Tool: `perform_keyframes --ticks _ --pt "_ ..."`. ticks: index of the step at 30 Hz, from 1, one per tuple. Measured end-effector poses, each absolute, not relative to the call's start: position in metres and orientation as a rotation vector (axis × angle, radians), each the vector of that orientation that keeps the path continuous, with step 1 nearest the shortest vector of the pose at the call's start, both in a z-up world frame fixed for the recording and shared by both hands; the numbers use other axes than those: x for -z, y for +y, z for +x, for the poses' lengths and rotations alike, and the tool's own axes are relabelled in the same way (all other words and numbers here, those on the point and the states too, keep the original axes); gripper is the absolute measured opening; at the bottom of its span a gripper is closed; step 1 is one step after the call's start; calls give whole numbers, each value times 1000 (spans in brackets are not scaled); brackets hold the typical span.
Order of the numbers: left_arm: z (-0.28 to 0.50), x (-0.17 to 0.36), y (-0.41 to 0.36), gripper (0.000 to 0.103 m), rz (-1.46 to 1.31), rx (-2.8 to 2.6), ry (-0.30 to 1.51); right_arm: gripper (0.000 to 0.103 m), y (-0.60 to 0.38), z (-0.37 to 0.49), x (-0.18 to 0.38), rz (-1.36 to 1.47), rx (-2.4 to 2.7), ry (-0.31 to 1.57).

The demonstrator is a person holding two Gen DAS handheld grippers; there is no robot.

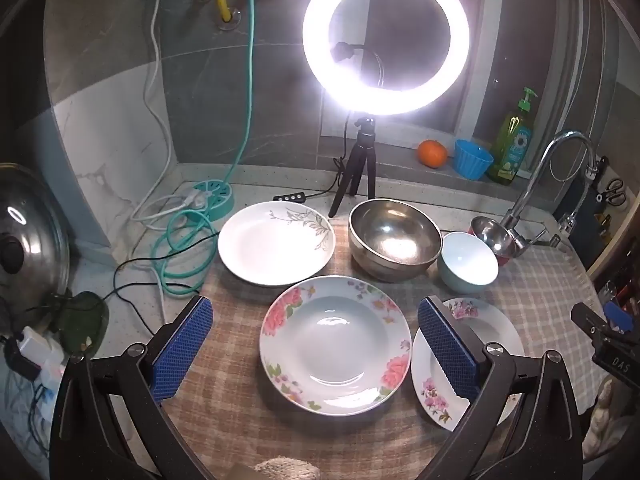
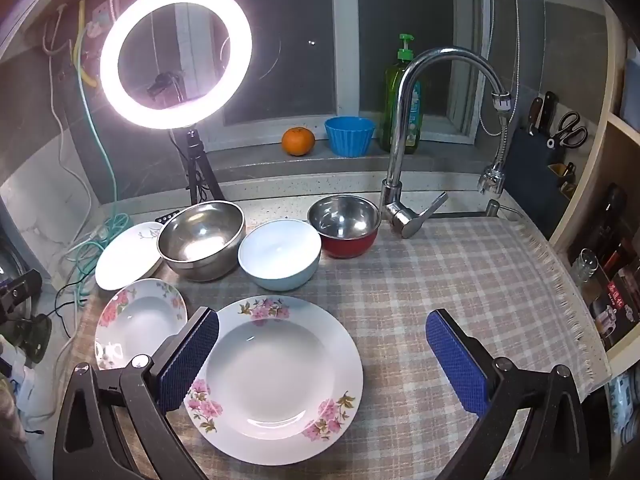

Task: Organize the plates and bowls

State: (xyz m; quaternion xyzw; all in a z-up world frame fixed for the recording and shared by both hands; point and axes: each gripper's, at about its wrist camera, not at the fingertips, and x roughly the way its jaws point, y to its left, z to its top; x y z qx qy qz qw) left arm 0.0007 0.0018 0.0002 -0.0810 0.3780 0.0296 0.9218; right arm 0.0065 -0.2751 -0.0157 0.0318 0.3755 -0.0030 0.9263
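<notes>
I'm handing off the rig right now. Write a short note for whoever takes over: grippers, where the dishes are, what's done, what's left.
Left gripper: open, empty, above the deep plate with big pink roses.
Right gripper: open, empty, above the wide white plate with pink blossoms.
Back row on the checked cloth: white plate with grey leaf print, large steel bowl, pale blue bowl, red-sided steel bowl.
Done: nothing stacked.
Left: gather the three plates, nest the three bowls.
</notes>
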Motion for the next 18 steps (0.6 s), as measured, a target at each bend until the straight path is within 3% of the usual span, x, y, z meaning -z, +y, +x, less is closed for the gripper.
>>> perform_keyframes --ticks 18 --pt "-2 -2 -4 102 -129 -76 752 102 -278 9 12 73 -5 757"
